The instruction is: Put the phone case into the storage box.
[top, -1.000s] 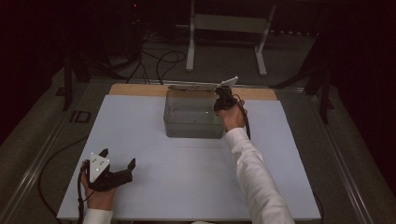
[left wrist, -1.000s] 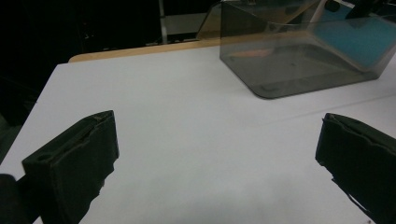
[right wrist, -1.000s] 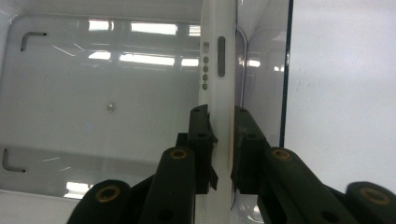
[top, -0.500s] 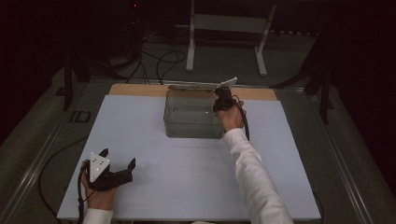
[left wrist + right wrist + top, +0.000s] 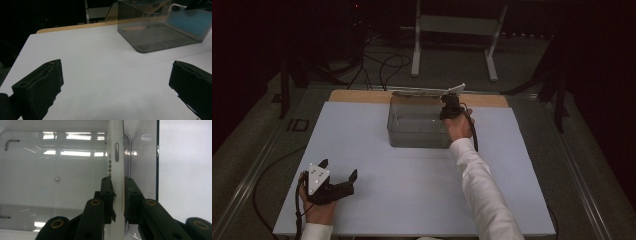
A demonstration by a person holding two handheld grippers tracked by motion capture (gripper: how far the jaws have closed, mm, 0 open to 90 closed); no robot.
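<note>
White table (image 5: 412, 200) under both my arms: my right gripper (image 5: 451, 106), arm stretched forward, clamps the white phone (image 5: 117, 170) edge-on over the clear box (image 5: 417, 127); my left gripper (image 5: 337, 182) rests near me, jaws spread.

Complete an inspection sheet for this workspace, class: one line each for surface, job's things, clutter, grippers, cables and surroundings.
Surface: white rectangular tabletop with a wooden strip along its far edge.
Job's things: clear smoky plastic box, open-topped, at the far middle; thin white flat slab with side buttons, held edge-on over the box's right end.
Clutter: nothing seen on the tabletop; a small dark L-shaped mark shows through the box wall, unclear what.
Grippers: right gripper shut on the slab; left gripper open, resting near the tabletop's near left corner.
Cables: one trails from each gripper; more lie on the floor beyond.
Surroundings: dark room, white metal stand behind the table.
</note>
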